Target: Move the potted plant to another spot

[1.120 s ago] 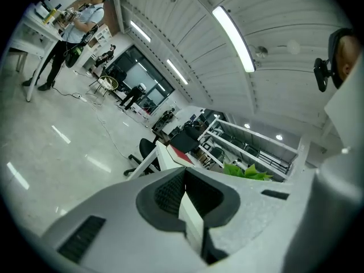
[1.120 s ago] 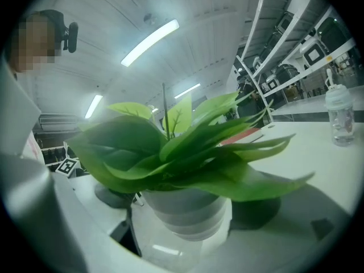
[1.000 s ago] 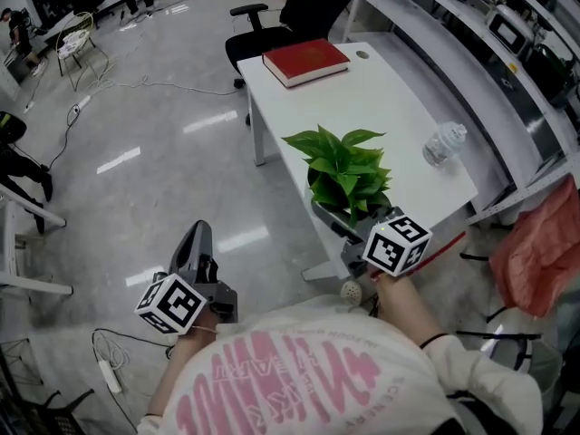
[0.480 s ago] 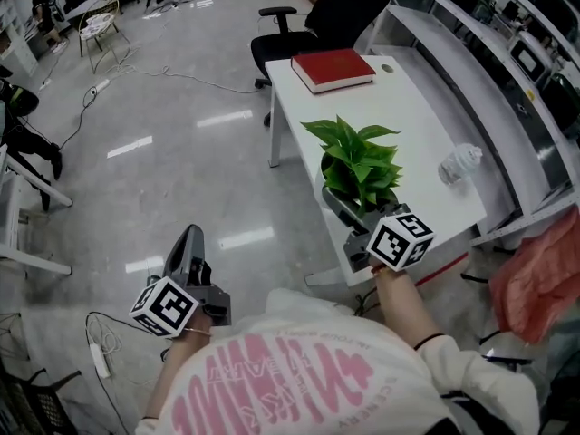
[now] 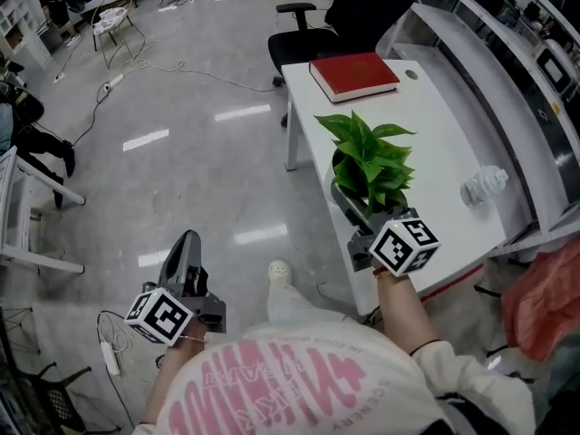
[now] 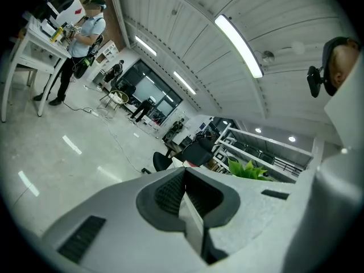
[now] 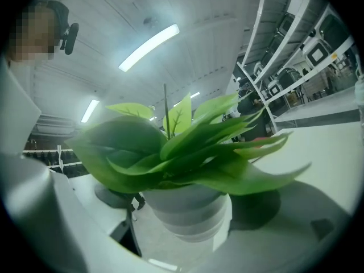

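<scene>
Your right gripper (image 5: 355, 214) clamps the green leafy potted plant in a white pot (image 7: 185, 209) between its jaws, at the white rectangular table's (image 5: 435, 143) edge. Your left gripper (image 6: 185, 195), jaws pressed together, holds nothing.

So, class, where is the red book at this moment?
In the head view the red book lies at the far end of the white table, beside the black office chair and beyond the potted plant.

I can read nothing for certain. The pink lettering on my shirt (image 5: 299, 383) is too warped to spell out. The cubes on my left gripper (image 5: 188, 240) and right gripper (image 5: 349, 199) carry only black-and-white square patterns.
</scene>
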Demonstrator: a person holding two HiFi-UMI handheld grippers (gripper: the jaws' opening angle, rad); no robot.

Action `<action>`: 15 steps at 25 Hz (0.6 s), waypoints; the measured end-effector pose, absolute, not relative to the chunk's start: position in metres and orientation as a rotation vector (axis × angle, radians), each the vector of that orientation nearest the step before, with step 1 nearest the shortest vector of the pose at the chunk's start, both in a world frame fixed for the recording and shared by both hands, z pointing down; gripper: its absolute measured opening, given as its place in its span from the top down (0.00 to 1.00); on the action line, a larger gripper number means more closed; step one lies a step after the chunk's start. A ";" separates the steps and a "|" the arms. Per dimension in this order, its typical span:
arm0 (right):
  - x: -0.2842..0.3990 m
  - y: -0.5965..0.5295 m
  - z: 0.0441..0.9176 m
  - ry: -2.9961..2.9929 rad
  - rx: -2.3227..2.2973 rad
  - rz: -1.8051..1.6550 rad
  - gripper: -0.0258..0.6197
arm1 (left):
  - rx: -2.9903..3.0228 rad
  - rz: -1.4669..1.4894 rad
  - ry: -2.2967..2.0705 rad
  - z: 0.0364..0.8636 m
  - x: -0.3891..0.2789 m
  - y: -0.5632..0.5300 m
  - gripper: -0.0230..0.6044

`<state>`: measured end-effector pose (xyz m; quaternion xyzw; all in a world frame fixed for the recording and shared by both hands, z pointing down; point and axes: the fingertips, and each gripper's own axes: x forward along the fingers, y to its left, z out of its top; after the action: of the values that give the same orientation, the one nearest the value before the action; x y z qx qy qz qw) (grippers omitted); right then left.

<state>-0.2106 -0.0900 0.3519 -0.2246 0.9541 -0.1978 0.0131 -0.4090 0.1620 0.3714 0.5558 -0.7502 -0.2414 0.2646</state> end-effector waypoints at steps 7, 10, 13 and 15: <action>-0.226 -0.166 0.369 2.903 -0.763 -0.657 0.18 | 1.579 -0.587 -1.995 0.375 -0.431 0.087 0.96; -0.225 -0.186 0.376 2.891 -0.789 -0.657 0.18 | 1.627 -0.544 -1.935 0.385 -0.429 0.045 0.96; -0.223 -0.189 0.374 2.889 -0.804 -0.658 0.18 | 1.700 -0.532 -1.868 0.380 -0.423 0.016 0.96; -0.221 -0.195 0.371 2.881 -0.819 -0.649 0.18 | 1.749 -0.512 -1.829 0.376 -0.420 -0.002 0.96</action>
<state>-0.2208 -0.1946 0.3712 -0.2670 0.9394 -0.2117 0.0384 -0.4200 -0.0021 0.3756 0.6511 -0.6809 -0.1905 0.2760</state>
